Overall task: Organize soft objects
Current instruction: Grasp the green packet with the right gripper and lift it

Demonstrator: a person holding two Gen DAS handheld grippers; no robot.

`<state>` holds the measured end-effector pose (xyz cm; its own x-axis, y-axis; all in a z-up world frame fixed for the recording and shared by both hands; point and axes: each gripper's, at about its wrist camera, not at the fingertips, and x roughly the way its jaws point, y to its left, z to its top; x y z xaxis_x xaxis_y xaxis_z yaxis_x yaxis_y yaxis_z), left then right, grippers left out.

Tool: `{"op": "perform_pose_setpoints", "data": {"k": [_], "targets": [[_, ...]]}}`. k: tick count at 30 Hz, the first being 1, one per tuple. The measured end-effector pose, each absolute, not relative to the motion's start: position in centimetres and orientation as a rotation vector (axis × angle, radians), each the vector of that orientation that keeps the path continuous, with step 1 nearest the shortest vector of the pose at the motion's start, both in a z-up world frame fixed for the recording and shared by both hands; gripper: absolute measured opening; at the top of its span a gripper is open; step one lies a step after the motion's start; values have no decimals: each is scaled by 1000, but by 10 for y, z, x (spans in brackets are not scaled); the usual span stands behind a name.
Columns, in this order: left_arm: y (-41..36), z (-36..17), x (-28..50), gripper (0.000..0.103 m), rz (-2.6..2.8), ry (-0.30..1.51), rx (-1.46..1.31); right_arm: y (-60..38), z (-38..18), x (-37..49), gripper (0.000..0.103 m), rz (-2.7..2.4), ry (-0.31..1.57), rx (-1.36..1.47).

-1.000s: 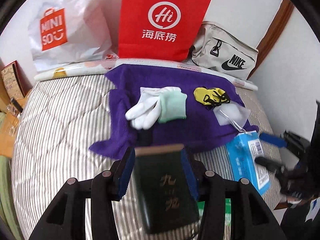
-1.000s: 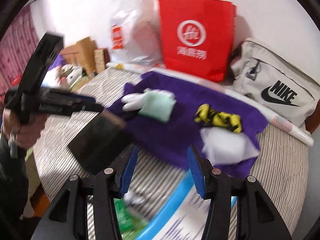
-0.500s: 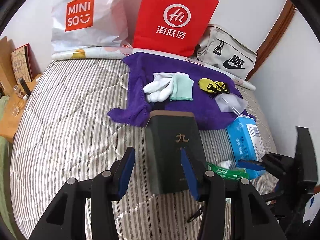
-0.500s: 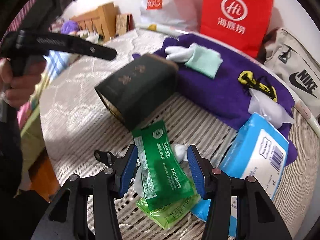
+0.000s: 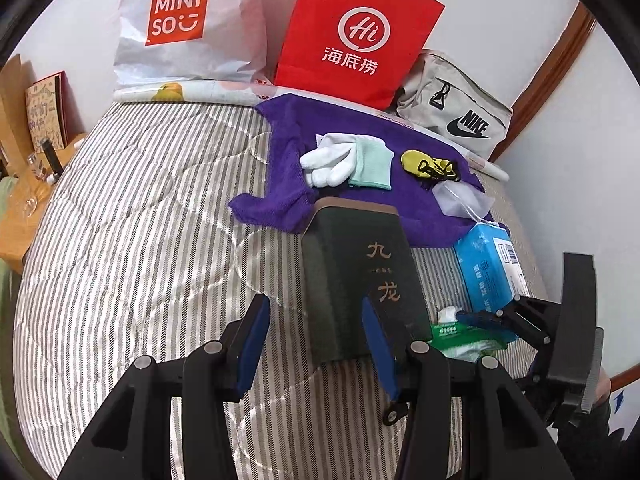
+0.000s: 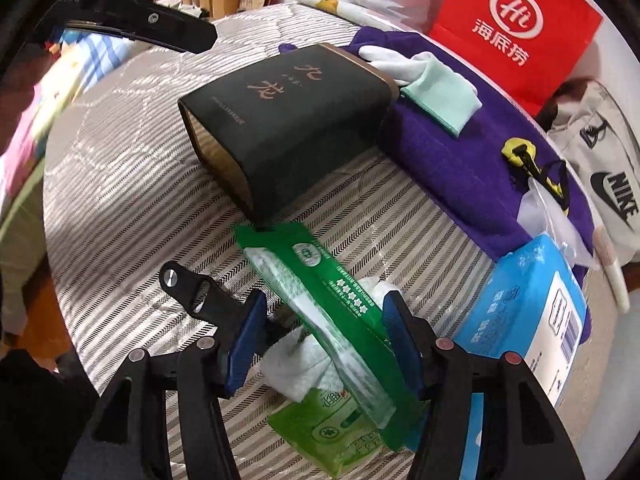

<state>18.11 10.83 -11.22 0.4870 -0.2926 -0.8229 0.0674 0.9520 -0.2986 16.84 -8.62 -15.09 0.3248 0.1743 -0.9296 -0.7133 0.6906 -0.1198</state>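
We see the green wipes pack (image 6: 320,304) lying on the striped bed (image 6: 132,168), between our right gripper (image 6: 324,336) jaws, which have just been closing without pressing it. Our left gripper (image 5: 316,340) jaws stand apart, empty, beside the dark box (image 5: 360,276).

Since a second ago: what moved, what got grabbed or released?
The left gripper let go of the dark box, which now lies on the striped quilt with open jaws behind it. The right gripper swung down over the green packet; its jaws have just been closing, the packet between them, grip not yet clear. The gloves, purple towel and blue tissue pack stayed put.
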Motion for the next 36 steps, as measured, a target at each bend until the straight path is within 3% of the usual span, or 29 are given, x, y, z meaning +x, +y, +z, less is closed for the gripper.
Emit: {"op": "perform_pose_setpoints", "data": {"k": [1,3,6,10,28,36], "targets": [[109,-113,180,45,-224,1041,-240,-89,-149,170,30,636,1107,-559],[110,-113,177,45,-225,1042,-240,-95,-141,171,29,647,1108,-502],[110,-114,176,45,-223,1044,-245,-107,-132,172,11,654,1102,-424],[108,-117,171,45,-221,1054,-240,-122,-123,173,7,652,1084,-312],[46,-146,123,45,-405,1072,-142,-178,-91,126,6,601,951,-64],[9,-170,105,45,-445,1059,34,-205,-93,100,6,561,931,-25]]}}
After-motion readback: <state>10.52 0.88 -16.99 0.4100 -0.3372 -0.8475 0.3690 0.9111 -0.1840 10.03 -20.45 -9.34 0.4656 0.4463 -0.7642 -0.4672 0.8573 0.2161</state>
